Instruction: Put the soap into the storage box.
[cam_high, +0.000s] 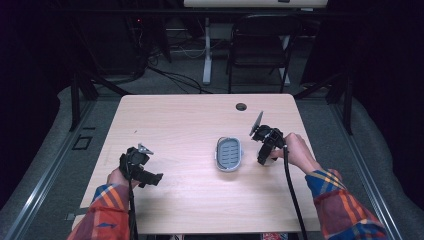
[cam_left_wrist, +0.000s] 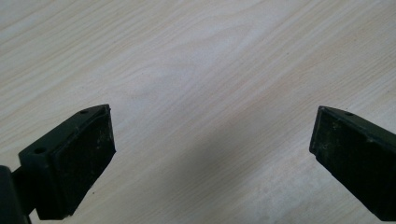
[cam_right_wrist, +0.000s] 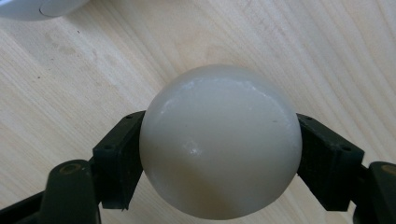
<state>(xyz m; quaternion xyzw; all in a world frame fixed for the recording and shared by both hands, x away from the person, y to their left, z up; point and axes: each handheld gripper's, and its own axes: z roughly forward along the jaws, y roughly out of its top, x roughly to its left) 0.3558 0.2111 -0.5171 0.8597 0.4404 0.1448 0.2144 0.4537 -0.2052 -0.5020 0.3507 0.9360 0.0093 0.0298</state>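
Right gripper (cam_right_wrist: 219, 154) clamps ball (cam_right_wrist: 219, 140) (tilted down).

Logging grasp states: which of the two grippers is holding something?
The right gripper: its fingers clamp a smooth white rounded object. The left gripper is open over the bare light wooden table.

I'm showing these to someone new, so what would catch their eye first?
Probably the white ball, clamped between the right gripper's jaws at the table's right side. Next, the grey oval tray lying on the table just left of that gripper. The left gripper hangs wide open over bare wood near the front left.
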